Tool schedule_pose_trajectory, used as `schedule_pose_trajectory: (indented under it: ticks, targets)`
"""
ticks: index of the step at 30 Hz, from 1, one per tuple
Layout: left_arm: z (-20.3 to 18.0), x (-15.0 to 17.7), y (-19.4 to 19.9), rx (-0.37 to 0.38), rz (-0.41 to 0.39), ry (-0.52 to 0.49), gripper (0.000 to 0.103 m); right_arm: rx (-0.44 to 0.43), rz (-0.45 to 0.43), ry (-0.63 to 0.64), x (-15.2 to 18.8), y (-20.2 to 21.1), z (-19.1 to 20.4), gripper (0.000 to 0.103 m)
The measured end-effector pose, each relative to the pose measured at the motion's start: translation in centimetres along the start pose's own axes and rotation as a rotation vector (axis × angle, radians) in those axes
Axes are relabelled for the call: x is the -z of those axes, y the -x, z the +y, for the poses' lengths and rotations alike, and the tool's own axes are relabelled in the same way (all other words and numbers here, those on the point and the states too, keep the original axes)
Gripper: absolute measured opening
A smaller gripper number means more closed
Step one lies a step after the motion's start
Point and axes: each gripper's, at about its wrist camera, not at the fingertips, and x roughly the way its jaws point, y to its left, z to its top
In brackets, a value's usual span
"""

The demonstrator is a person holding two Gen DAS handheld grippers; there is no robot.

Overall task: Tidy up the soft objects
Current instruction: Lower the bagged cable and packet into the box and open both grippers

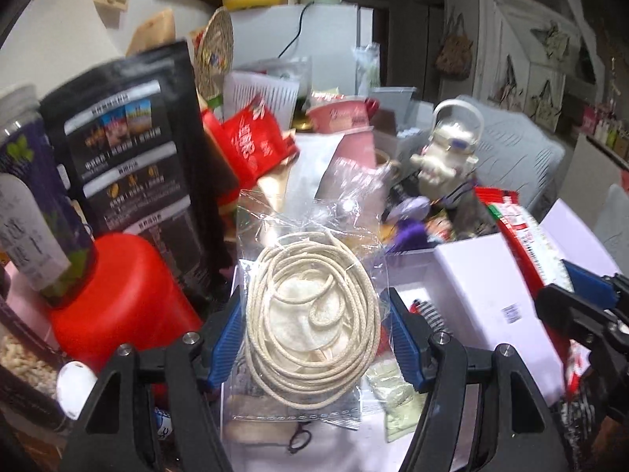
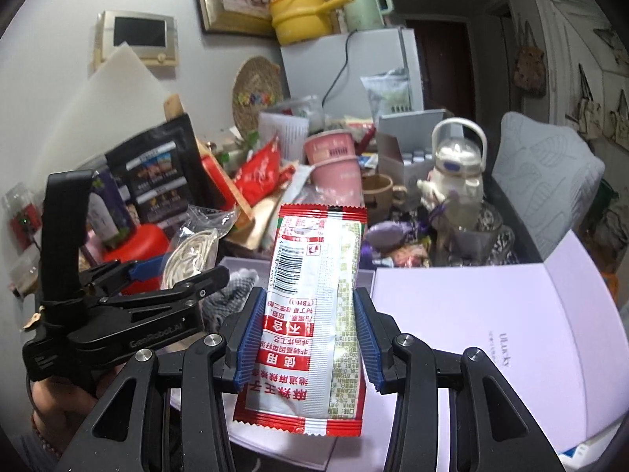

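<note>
In the left wrist view my left gripper (image 1: pixel 312 332) is shut on a clear plastic bag holding a coil of cream rope (image 1: pixel 310 322), its blue pads pressing both sides of the bag. The bag hangs above an open white box (image 1: pixel 468 275). In the right wrist view my right gripper (image 2: pixel 308 336) is shut on a red-and-white snack packet (image 2: pixel 310 314), held upright above the white box (image 2: pixel 471 314). The left gripper (image 2: pixel 157 275) with its rope bag (image 2: pixel 192 255) shows at the left of that view, and the right gripper (image 1: pixel 582 295) with the packet (image 1: pixel 519 232) shows at the right edge of the left view.
Clutter crowds the table behind the box: a black pouch (image 1: pixel 129 141), a red canister (image 1: pixel 122 299), red packets (image 1: pixel 251 137), pink cups (image 2: pixel 334 157), a white kettle (image 2: pixel 456 173), a grey cushion (image 2: pixel 542 173). A hand (image 2: pixel 51 397) holds the left gripper's handle.
</note>
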Motion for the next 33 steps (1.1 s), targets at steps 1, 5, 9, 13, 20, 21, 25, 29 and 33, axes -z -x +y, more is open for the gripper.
schedule_pose_trajectory:
  ticks: [1, 5, 9, 13, 20, 21, 25, 29, 33]
  targets:
    - [0.0, 0.1, -0.5, -0.003, 0.014, -0.002, 0.066, 0.002, 0.008, -0.001, 0.1, -0.3, -0.1, 0.044]
    - [0.1, 0.5, -2.2, -0.01, 0.059, -0.011, 0.066, 0.009, 0.031, -0.003, 0.5, -1.1, -0.2, 0.044]
    - [0.0, 1.1, -3.6, 0.0, 0.116, -0.017, 0.066, 0.013, 0.053, -0.004, 0.8, -1.9, -0.3, 0.044]
    - [-0.2, 1.7, -4.7, 0.003, 0.168, -0.032, 0.066, 0.017, 0.076, 0.0, 1.0, -2.7, -0.3, 0.044]
    - [-0.5, 2.0, -5.1, -0.003, 0.175, -0.053, 0.066, 0.02, 0.12, -0.004, 1.6, -4.2, -0.4, 0.044]
    - [-0.5, 2.0, -5.1, -0.003, 0.176, -0.052, 0.067, 0.021, 0.124, -0.002, 1.6, -4.3, -0.4, 0.044]
    - [-0.4, 2.0, -5.3, 0.0, 0.185, -0.047, 0.067, 0.009, 0.136, -0.006, 1.4, -5.0, -0.2, 0.044]
    - [0.1, 2.0, -5.4, 0.024, 0.191, -0.021, 0.067, -0.046, 0.186, -0.022, 1.0, -6.4, -0.2, 0.044]
    - [0.5, 2.0, -5.6, 0.035, 0.197, -0.003, 0.068, -0.055, 0.21, -0.04, 1.2, -7.8, -0.3, 0.044]
